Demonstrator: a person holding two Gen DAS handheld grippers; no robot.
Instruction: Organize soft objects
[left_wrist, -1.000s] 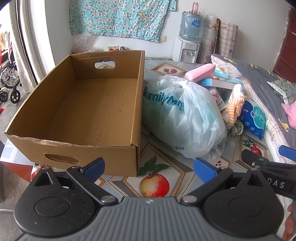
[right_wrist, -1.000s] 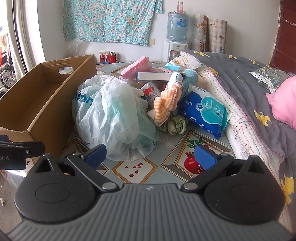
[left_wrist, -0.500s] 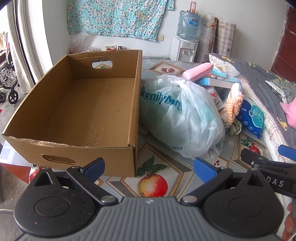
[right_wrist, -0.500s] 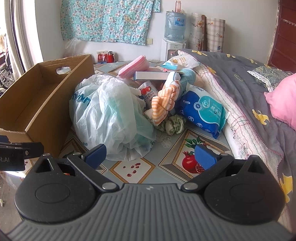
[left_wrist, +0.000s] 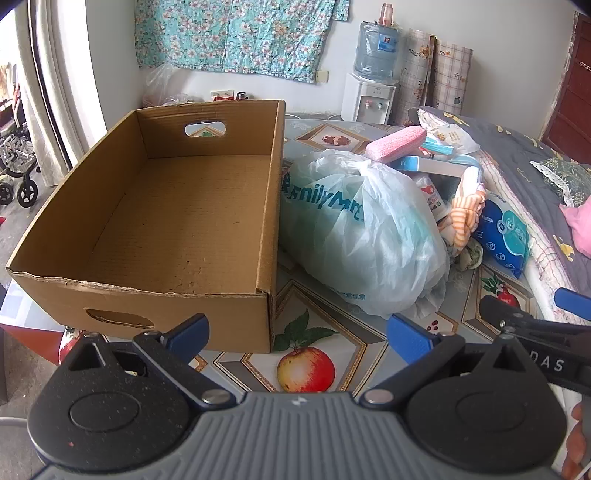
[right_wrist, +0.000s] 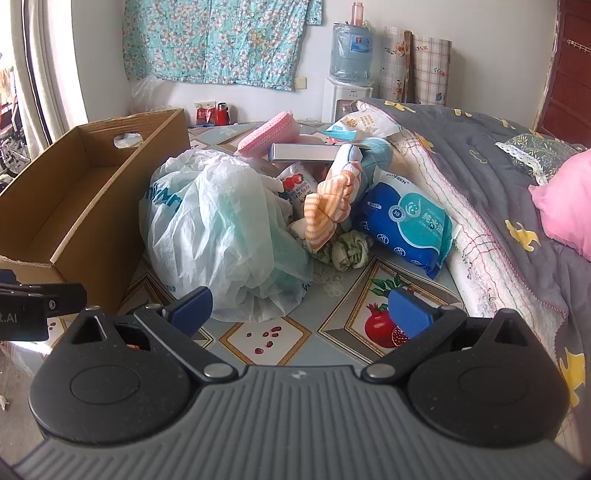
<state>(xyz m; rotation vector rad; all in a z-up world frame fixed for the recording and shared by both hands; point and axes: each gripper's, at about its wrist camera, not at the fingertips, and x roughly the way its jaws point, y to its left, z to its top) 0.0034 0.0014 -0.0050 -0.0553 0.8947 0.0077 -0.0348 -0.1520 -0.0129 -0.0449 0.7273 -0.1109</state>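
Observation:
An empty cardboard box (left_wrist: 177, 221) stands on the fruit-print table, also in the right wrist view (right_wrist: 74, 199). Right of it lies a stuffed white plastic bag (left_wrist: 362, 236) (right_wrist: 221, 229). Behind the bag is a pile: an orange striped cloth (right_wrist: 328, 206), a green scrunched cloth (right_wrist: 345, 251), a blue wipes pack (right_wrist: 406, 225), a pink sponge-like pad (right_wrist: 269, 131). My left gripper (left_wrist: 297, 332) is open and empty, near the box's front corner. My right gripper (right_wrist: 299, 306) is open and empty, in front of the bag.
A grey quilt (right_wrist: 498, 177) with a pink pillow (right_wrist: 565, 206) lies on the right. A flat grey box (right_wrist: 306, 151) and snack packets sit in the pile. A water dispenser (right_wrist: 347, 74) stands at the back wall. The table edge drops off at the left.
Both grippers have moved slightly, so the box and pile sit a little differently in view. Both stay open and empty. No object has moved.

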